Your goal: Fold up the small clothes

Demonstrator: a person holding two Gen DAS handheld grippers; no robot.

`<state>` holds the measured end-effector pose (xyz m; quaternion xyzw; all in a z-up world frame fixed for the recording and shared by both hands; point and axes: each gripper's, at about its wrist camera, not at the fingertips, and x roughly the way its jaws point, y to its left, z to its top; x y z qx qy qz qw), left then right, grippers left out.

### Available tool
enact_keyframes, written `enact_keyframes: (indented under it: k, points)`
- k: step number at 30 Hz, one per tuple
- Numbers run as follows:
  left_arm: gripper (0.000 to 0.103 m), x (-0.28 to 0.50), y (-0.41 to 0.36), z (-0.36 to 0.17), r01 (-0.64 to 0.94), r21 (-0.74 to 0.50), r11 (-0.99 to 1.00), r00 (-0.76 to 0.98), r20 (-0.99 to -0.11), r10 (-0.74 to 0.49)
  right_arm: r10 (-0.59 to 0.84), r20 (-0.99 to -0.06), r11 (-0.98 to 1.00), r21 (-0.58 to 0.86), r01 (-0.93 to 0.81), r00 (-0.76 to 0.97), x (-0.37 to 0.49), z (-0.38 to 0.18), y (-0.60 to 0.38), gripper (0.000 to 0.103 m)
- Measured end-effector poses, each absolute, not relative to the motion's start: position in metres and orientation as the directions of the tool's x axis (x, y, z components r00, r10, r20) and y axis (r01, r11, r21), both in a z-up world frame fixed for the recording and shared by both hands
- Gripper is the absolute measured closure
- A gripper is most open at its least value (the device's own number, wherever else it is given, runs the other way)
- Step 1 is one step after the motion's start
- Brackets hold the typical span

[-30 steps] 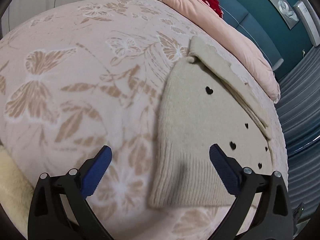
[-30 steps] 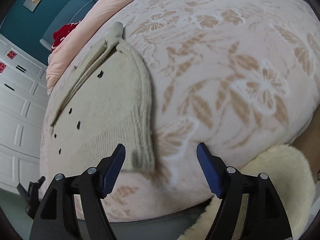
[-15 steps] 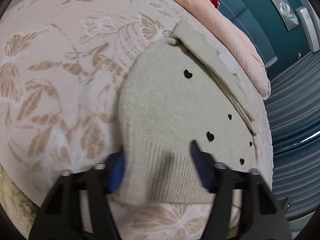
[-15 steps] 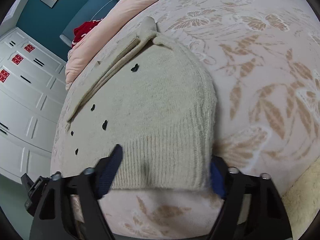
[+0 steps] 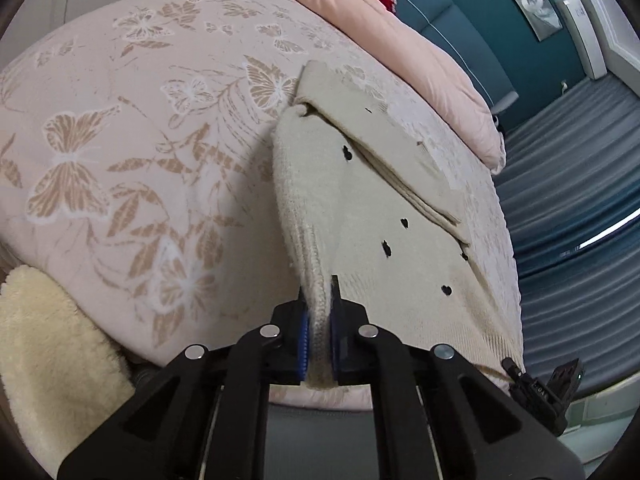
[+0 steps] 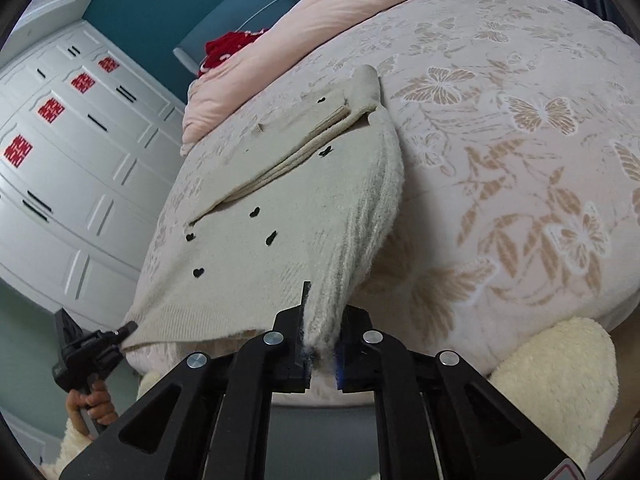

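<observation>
Left gripper (image 5: pixel 318 334): jaws closed, pinching the ribbed hem corner of the sweater.
Sweater (image 5: pixel 380 216): cream knit, small black hearts, sleeve folded across, lying on the bedspread.
Bedspread (image 5: pixel 160 140): pink, butterfly print.

My left claw (image 5: pixel 318 336) is black with blue pads, and so is my right claw (image 6: pixel 322 354). The knitted sweater (image 5: pixel 384 216) is cream, dotted with small black hearts. The bedspread (image 5: pixel 132 128) is pale pink, patterned with tan and white butterflies, leaves and flowers. The quilt (image 5: pixel 400 44) at the far side is plain salmon pink, with a red cloth (image 6: pixel 228 46) on it. The wall (image 6: pixel 160 12) is teal; the wardrobe (image 6: pixel 60 148) is white with red emblems.
</observation>
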<state>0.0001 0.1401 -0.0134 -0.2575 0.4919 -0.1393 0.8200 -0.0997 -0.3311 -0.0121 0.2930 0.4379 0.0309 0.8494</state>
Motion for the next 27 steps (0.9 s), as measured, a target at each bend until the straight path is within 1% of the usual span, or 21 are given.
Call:
enact_keyframes:
  k: [2,5,8,10,12,14,17,19,21,22,23,24,25,26,27]
  points:
    - [0.097,-0.021,0.139,-0.007,0.036,-0.505,0.862,0.443,-0.765,-0.467,0.289,-0.775,0.876,0.45,0.17,0.563,-0.118,-0.01,-0.327,0.095]
    - [0.097,-0.057,0.144,-0.009,0.056,-0.49,0.87,0.364,-0.801,-0.475,0.357,-0.804,0.878,0.463,0.124,0.475,-0.152,-0.016,-0.321,0.095]
    - [0.097,-0.099,0.147,-0.004,0.089,-0.48,0.873,0.293,-0.825,-0.484,0.405,-0.845,0.904,0.428,-0.012,0.348,-0.196,-0.016,-0.3,0.095]
    - [0.097,-0.124,0.147,0.006,0.12,-0.476,0.871,0.263,-0.831,-0.49,0.447,-0.849,0.891,0.449,-0.06,0.283,-0.225,-0.012,-0.29,0.095]
    - [0.097,-0.14,0.148,0.02,0.131,-0.497,0.858,0.247,-0.821,-0.514,0.488,-0.832,0.87,0.489,-0.067,0.265,-0.245,-0.001,-0.29,0.095]
    - [0.097,-0.142,0.144,0.039,0.153,-0.511,0.846,0.273,-0.801,-0.533,0.497,-0.811,0.863,0.5,-0.075,0.31,-0.249,0.017,-0.293,0.095]
    - [0.097,-0.107,0.135,0.072,0.2,-0.539,0.818,0.361,-0.736,-0.573,0.51,-0.722,0.838,0.539,-0.083,0.468,-0.219,0.054,-0.312,0.095]
    - [0.096,-0.067,0.121,0.09,0.246,-0.506,0.826,0.439,-0.702,-0.561,0.489,-0.653,0.835,0.543,-0.091,0.578,-0.179,0.075,-0.329,0.095]
    - [0.096,-0.021,0.104,0.097,0.249,-0.443,0.861,0.527,-0.685,-0.504,0.481,-0.586,0.813,0.577,-0.081,0.652,-0.129,0.083,-0.347,0.095]
    - [0.095,0.005,0.097,0.095,0.235,-0.433,0.87,0.543,-0.684,-0.487,0.456,-0.568,0.806,0.59,-0.047,0.685,-0.104,0.08,-0.356,0.091]
    - [0.091,0.03,0.093,0.087,0.188,-0.432,0.882,0.565,-0.687,-0.457,0.417,-0.556,0.792,0.611,0.013,0.719,-0.08,0.072,-0.366,0.087]
    - [0.081,0.055,0.089,0.074,0.134,-0.426,0.895,0.575,-0.702,-0.42,0.383,-0.554,0.772,0.631,0.073,0.739,-0.057,0.061,-0.375,0.072]
    - [0.073,0.074,0.087,0.06,0.07,-0.41,0.909,0.581,-0.724,-0.371,0.326,-0.572,0.761,0.631,0.15,0.753,-0.04,0.048,-0.384,0.055]
    - [0.057,0.087,0.087,0.047,0.013,-0.381,0.925,0.594,-0.741,-0.313,0.249,-0.598,0.744,0.622,0.244,0.762,-0.031,0.035,-0.39,0.054]
    - [0.05,0.098,0.087,0.035,-0.019,-0.342,0.94,0.591,-0.762,-0.265,0.199,-0.613,0.727,0.616,0.304,0.765,-0.027,0.025,-0.393,0.054]
